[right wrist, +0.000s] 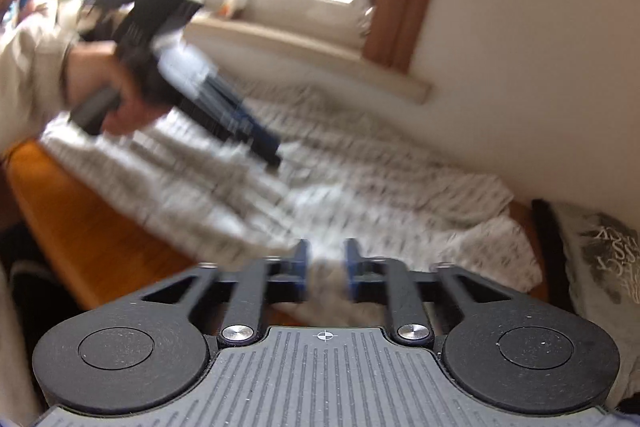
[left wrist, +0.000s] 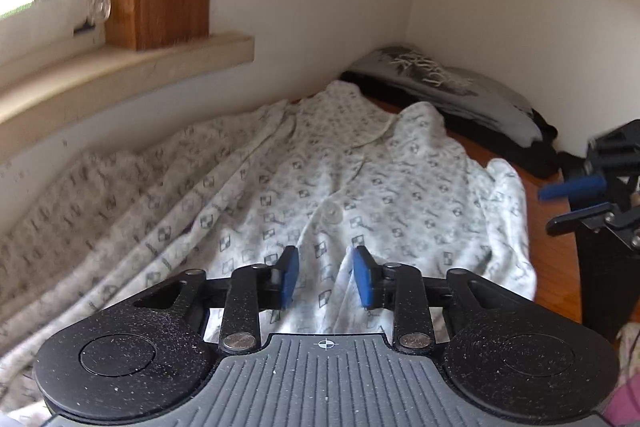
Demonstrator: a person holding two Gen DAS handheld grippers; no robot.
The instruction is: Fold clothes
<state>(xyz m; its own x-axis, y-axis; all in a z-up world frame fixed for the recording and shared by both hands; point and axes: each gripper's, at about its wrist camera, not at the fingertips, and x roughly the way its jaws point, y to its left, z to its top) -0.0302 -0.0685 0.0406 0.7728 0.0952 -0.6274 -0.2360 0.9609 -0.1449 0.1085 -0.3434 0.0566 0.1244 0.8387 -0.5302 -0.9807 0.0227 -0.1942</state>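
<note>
- The patterned white top (left wrist: 344,187) lies spread face up on the wooden tabletop (left wrist: 554,267), its collar towards the corner of the wall and one side bunched up against the wall under the windowsill (left wrist: 132,67).
- The left gripper (left wrist: 325,277) hangs low over the top's lower front, jaws partly apart, a raised ridge of cloth running up between the pads, which do not seem to press on it.
- The right gripper (right wrist: 325,265) stands partly open at the top's near edge; blur hides whether any cloth is caught.
- Risk, as I judge it: closing on that ridge could pick up one layer only, or drag the whole top askew, since the wall side is already rumpled.
- Beyond the collar a stack of folded dark and grey clothes (left wrist: 460,87) fills the corner, leaving little room to slide the top that way.
</note>
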